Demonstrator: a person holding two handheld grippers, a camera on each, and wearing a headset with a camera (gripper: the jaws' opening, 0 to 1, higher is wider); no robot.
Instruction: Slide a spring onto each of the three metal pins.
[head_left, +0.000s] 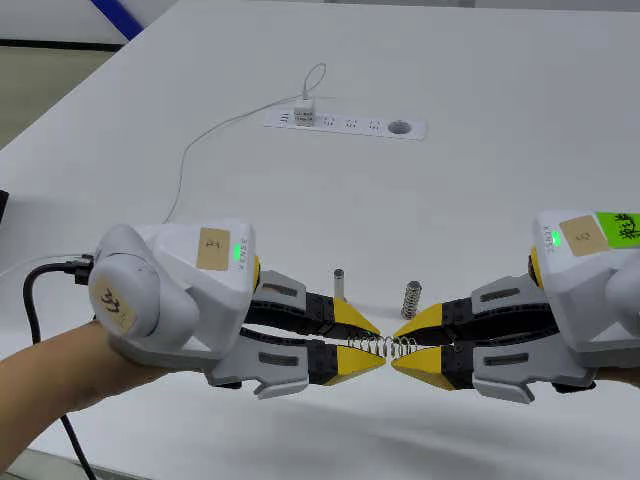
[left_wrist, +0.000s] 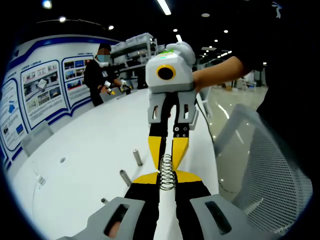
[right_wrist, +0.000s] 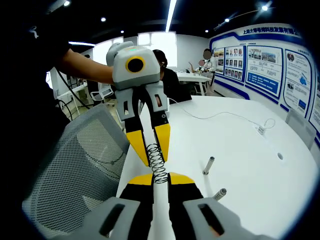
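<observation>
A short metal spring (head_left: 383, 347) hangs level above the white table, held at both ends. My left gripper (head_left: 378, 346) is shut on its left end, and my right gripper (head_left: 397, 346) is shut on its right end, yellow tips almost meeting. In the left gripper view the spring (left_wrist: 166, 172) runs from my own jaws to the right gripper (left_wrist: 168, 149) opposite. The right gripper view shows the spring (right_wrist: 157, 162) and the left gripper (right_wrist: 150, 149) beyond it. Just behind stand a bare pin (head_left: 339, 284) and a pin wearing a spring (head_left: 411, 297). A third short pin (left_wrist: 103, 201) stands nearer.
A white power strip (head_left: 345, 124) with a plugged charger (head_left: 305, 112) and a thin cable lies farther back on the table (head_left: 480, 200). A black cable (head_left: 35, 300) trails off the left gripper. A grey mesh chair (right_wrist: 75, 165) stands at the table's near edge. People stand in the background.
</observation>
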